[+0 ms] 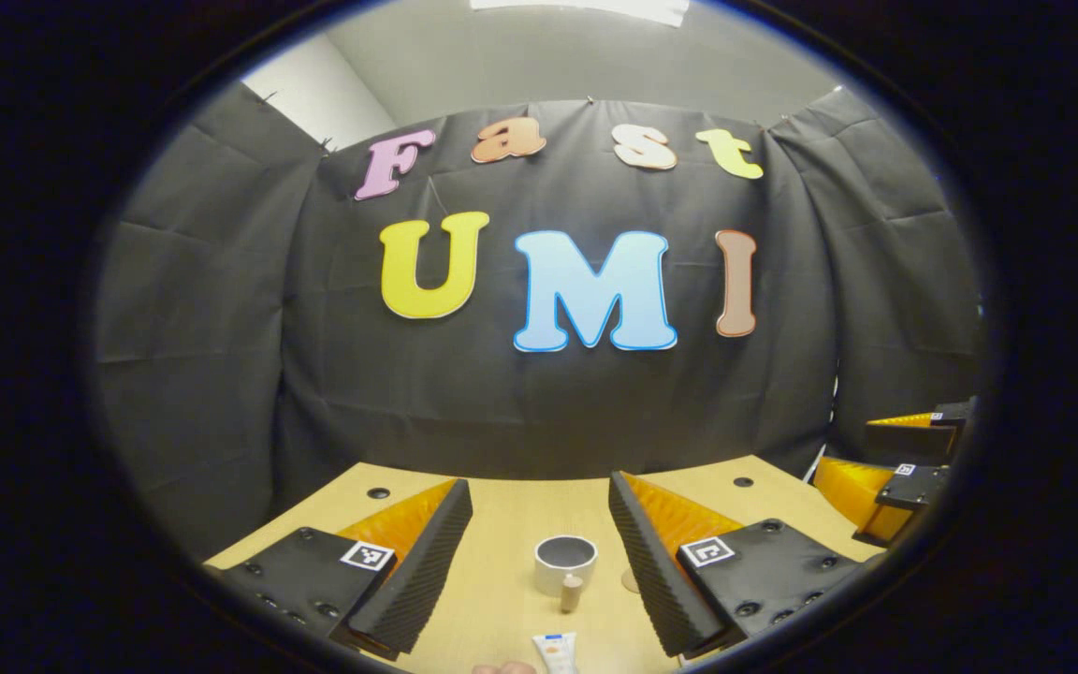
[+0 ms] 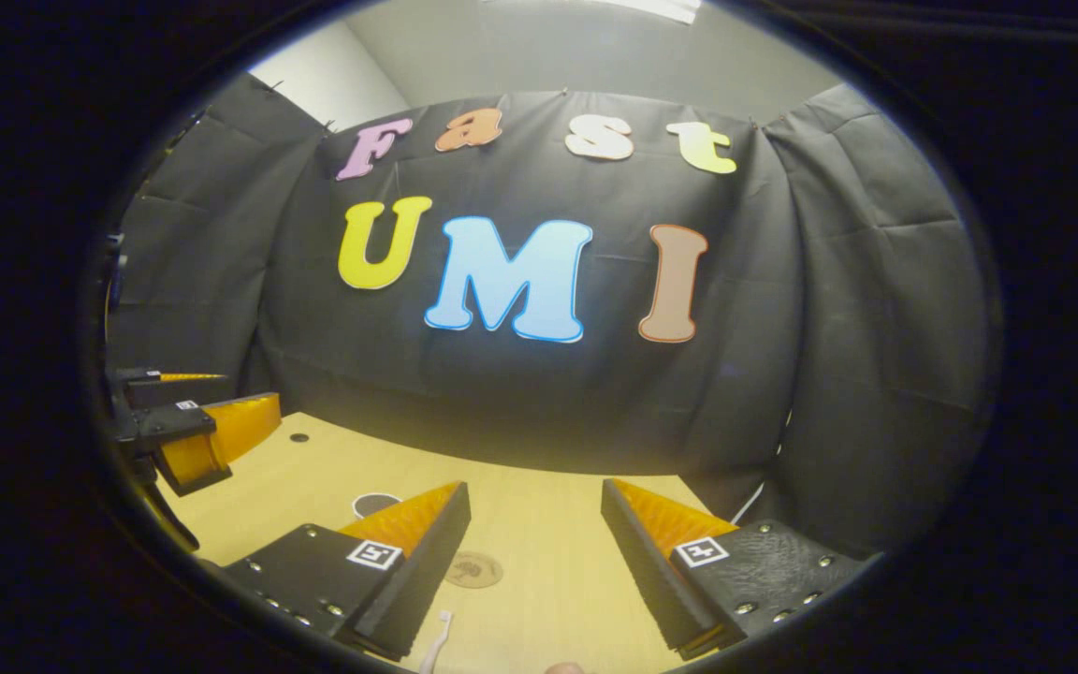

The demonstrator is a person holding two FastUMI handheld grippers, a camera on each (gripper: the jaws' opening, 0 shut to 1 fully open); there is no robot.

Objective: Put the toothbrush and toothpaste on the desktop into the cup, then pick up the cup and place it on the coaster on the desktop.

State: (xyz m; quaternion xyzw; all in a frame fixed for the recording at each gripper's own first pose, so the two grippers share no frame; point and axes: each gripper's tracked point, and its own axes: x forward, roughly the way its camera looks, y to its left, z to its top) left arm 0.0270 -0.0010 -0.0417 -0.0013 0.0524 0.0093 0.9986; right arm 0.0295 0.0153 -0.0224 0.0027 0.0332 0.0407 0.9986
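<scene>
In the left gripper view a white cup (image 1: 565,564) with a dark inside stands upright on the wooden desktop (image 1: 502,524), between and just beyond my open left gripper (image 1: 539,487). A white toothpaste tube (image 1: 557,649) lies in front of the cup, its cap pointing at it. A round brown coaster (image 2: 473,568) lies flat between the fingers of my open right gripper (image 2: 534,487). The pale toothbrush (image 2: 436,644) lies at the bottom edge by the left finger. Nothing is held. The cup's rim (image 2: 375,504) peeks out behind that finger.
Each gripper appears in the other's view: the right gripper (image 1: 904,459) hovers at the far right, the left gripper (image 2: 193,431) at the far left. Black cloth walls close the desk at the back and sides. Small dark holes (image 1: 378,492) dot the desktop's far edge.
</scene>
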